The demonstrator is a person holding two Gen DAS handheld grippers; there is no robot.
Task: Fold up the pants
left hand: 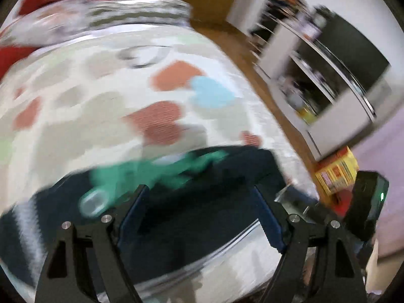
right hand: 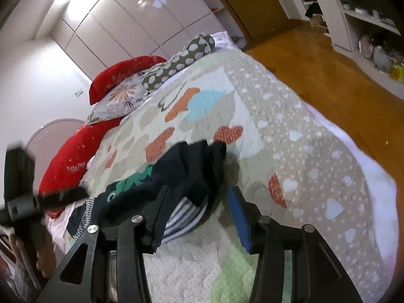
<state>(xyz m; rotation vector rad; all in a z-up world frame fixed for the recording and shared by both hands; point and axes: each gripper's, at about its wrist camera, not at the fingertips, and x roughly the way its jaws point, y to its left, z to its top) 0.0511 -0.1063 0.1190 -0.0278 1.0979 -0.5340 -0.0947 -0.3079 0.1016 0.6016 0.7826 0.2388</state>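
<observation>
Both grippers are spread wide, left gripper (left hand: 200, 202) and right gripper (right hand: 199, 202), nothing clamped. Dark pants (right hand: 176, 169) are bunched on the quilted bed (right hand: 303, 151) near its foot edge.

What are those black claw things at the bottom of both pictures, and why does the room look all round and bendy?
The claws are grabbing tools, one in each of a person's hands. Each tool carries a small camera with a very wide lens, and that bends the room. One picture looks along the left gripper, the other along the right gripper. Both are open and holding nothing. In front of them, dark pants with green print and striped cuffs lie bunched on a bed with a quilt covered in hearts and clouds. Red pillows sit at the far end. The left picture is smeary because that camera was moving.
</observation>
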